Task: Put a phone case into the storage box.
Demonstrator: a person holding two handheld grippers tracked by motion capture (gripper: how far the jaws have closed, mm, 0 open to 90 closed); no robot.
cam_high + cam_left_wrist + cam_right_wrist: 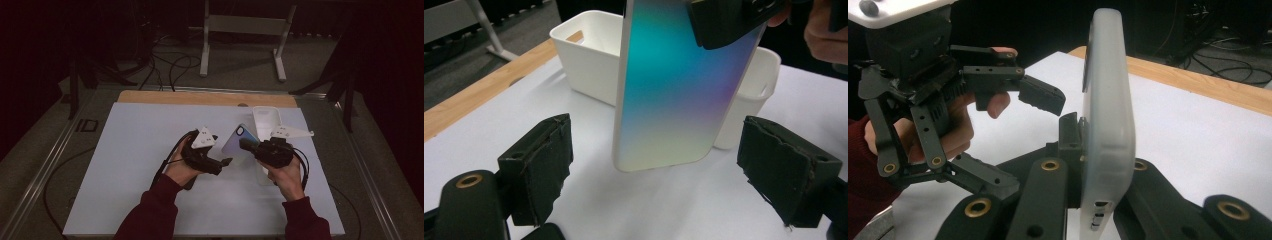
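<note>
A phone (238,140) with an iridescent blue-to-yellow back and a frosted rim is held above the table. My right gripper (248,145) is shut on it. In the right gripper view the phone (1108,110) stands edge-on, clamped between my right gripper's (1098,170) jaws. In the left gripper view its shiny back (674,95) faces the camera, with the right gripper (729,20) gripping its upper part. My left gripper (664,170) is open, its pads (541,160) standing on either side of the phone's lower end without touching it. From the right, the left gripper (1018,140) shows open beside the phone.
A white plastic bin (267,120) stands at the back right of the table, seen behind the phone (589,55). The table is covered by a white sheet (140,165), with a wooden strip (200,97) along its far edge. Cables and a stand are on the floor beyond.
</note>
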